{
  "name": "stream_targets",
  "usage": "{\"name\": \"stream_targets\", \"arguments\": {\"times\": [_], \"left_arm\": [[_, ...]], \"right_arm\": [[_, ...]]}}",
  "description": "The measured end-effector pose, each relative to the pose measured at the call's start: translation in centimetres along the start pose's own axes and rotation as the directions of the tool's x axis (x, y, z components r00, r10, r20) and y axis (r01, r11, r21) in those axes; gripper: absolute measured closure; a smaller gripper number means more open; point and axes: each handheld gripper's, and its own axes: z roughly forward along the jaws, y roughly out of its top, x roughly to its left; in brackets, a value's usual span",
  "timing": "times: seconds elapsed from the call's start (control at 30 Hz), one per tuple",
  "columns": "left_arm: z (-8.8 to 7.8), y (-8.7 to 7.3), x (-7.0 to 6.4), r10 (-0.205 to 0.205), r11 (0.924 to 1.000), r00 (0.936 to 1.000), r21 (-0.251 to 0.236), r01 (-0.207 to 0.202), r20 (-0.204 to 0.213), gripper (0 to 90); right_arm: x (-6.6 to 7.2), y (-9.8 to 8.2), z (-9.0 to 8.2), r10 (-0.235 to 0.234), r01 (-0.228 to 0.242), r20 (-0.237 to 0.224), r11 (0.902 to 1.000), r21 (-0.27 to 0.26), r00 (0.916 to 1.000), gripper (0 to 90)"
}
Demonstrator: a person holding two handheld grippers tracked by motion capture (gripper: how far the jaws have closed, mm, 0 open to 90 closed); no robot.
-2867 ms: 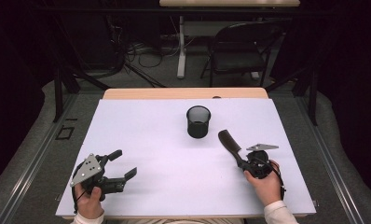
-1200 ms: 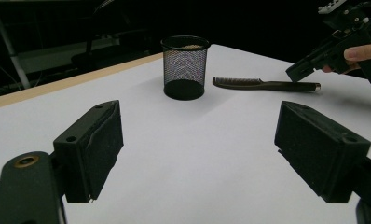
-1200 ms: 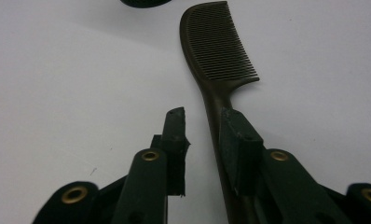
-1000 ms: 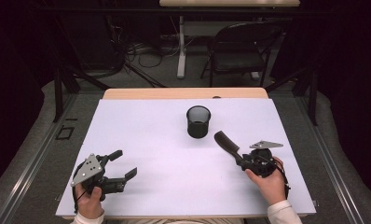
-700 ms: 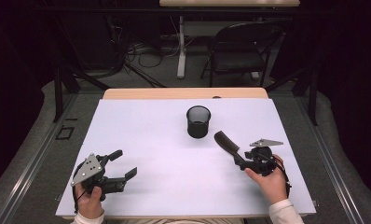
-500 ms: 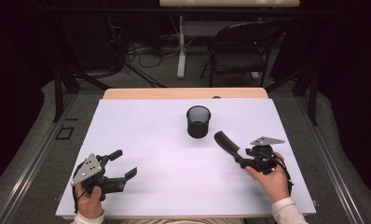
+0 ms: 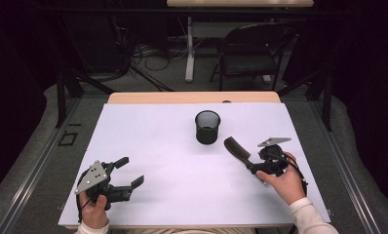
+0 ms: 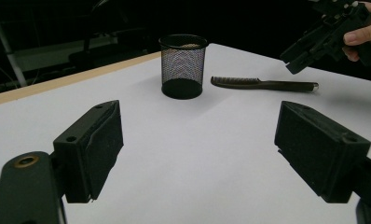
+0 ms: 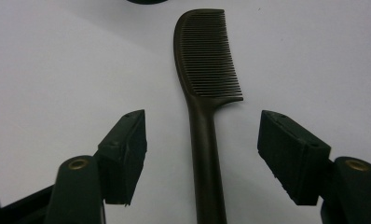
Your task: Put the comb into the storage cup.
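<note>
Right gripper view: right gripper (image 9: pixel 202 158) jaws have just been opening, comb (image 9: pixel 203 93) lying loose between them on the tabletop (image 7: pixel 158 141), right of the mesh cup (image 7: pixel 207 126). Looks like a release; next, back off cleanly.

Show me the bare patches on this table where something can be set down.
The widest free patch lies left of the mesh cup, from the far edge of the white table to the left claw. The middle strip between both claws is also bare. It is crowded only on the right, where the comb lies beside the right claw.
</note>
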Motion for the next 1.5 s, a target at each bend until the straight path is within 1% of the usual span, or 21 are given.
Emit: {"name": "stream_targets", "arguments": {"times": [0.1,0.2,0.27,0.33,0.4,0.5,0.53,0.67,0.73,0.8,1.0,1.13,1.23,1.3,1.33,1.37,1.4,1.47,1.5], "left_arm": [[0.0,0.0,0.0,-0.002,1.0000,1.0000,-0.002,0.002,0.002,15.5],[0.1,0.0,0.0,-0.001,1.0000,1.0000,-0.001,0.001,0.003,15.5],[0.1,0.0,0.0,-0.001,1.0000,1.0000,-0.001,0.001,0.003,15.5],[0.1,0.0,0.0,-0.001,1.0000,1.0000,0.001,0.001,0.000,15.5],[0.1,0.0,0.0,-0.001,1.0000,1.0000,0.002,0.001,0.001,15.5],[0.1,0.0,0.0,0.001,1.0000,1.0000,0.002,-0.001,0.002,15.5],[0.1,0.0,-0.1,0.000,1.0000,1.0000,0.002,0.000,0.002,15.5],[0.1,0.0,-0.1,0.000,1.0000,1.0000,0.001,0.000,0.002,15.5],[0.1,0.0,-0.1,0.001,1.0000,1.0000,0.002,-0.001,0.002,15.5],[0.1,-0.1,-0.1,0.001,1.0000,1.0000,0.003,-0.001,0.001,15.5],[0.2,-0.1,-0.1,-0.001,1.0000,1.0000,0.003,0.001,0.003,15.4],[0.2,-0.1,-0.1,0.000,1.0000,1.0000,0.002,0.000,0.008,15.5],[0.2,-0.1,-0.1,0.001,1.0000,0.9999,0.006,-0.001,0.010,15.4],[0.2,-0.1,-0.1,0.003,1.0000,0.9999,0.009,-0.004,0.012,15.5],[0.2,-0.1,-0.1,0.004,1.0000,0.9999,0.009,-0.004,0.013,15.5],[0.2,-0.1,-0.1,0.004,0.9999,0.9999,0.009,-0.004,0.012,15.5],[0.2,-0.1,-0.1,0.003,1.0000,0.9999,0.009,-0.003,0.012,15.5],[0.2,-0.1,-0.1,0.003,0.9999,0.9999,0.010,-0.003,0.010,15.5],[0.2,-0.1,-0.1,0.003,0.9999,1.0000,0.010,-0.003,0.009,15.5]], "right_arm": [[0.0,0.4,0.2,-0.002,0.002,-0.001,0.9995,0.030,1.0000,24.3],[0.0,0.7,0.3,-0.003,0.003,0.004,0.9990,0.044,1.0000,18.6],[0.0,1.0,0.4,-0.005,0.005,0.002,0.9981,0.061,1.0000,17.1],[-0.1,1.2,0.5,-0.017,0.016,0.006,0.9972,0.073,0.9998,15.1],[-0.1,1.5,0.6,-0.025,0.025,0.006,0.9954,0.093,0.9997,14.9],[-0.2,1.8,0.7,-0.031,0.031,0.001,0.9945,0.100,0.9995,14.8],[-0.1,1.9,0.7,-0.023,0.023,-0.001,0.9940,0.107,0.9997,14.7],[-0.3,2.1,1.0,-0.017,0.019,-0.017,0.9919,0.126,0.9997,13.1],[-0.4,2.2,1.2,-0.012,0.014,-0.013,0.9907,0.135,0.9998,12.4],[-0.5,2.3,1.3,-0.007,0.010,-0.018,0.9880,0.154,0.9998,12.4],[-0.8,2.6,1.6,-0.005,0.008,-0.018,0.9853,0.171,0.9998,12.5],[-0.7,2.7,1.9,-0.044,0.046,-0.016,0.9825,0.180,0.9989,15.1],[-0.5,2.7,2.2,-0.068,0.066,0.001,0.9756,0.209,0.9977,15.7],[-0.6,2.6,2.5,-0.074,0.072,0.003,0.9731,0.219,0.9973,17.0],[-0.6,2.7,2.5,-0.079,0.075,0.008,0.9672,0.243,0.9969,17.5],[-0.7,2.6,2.8,-0.084,0.081,0.005,0.9691,0.233,0.9964,17.9],[-0.7,2.6,2.9,-0.083,0.080,0.002,0.9683,0.237,0.9965,18.7],[-0.8,2.7,3.1,-0.087,0.083,0.005,0.9622,0.259,0.9962,19.5],[-0.9,2.7,3.2,-0.084,0.080,0.005,0.9652,0.249,0.9965,19.7]]}}
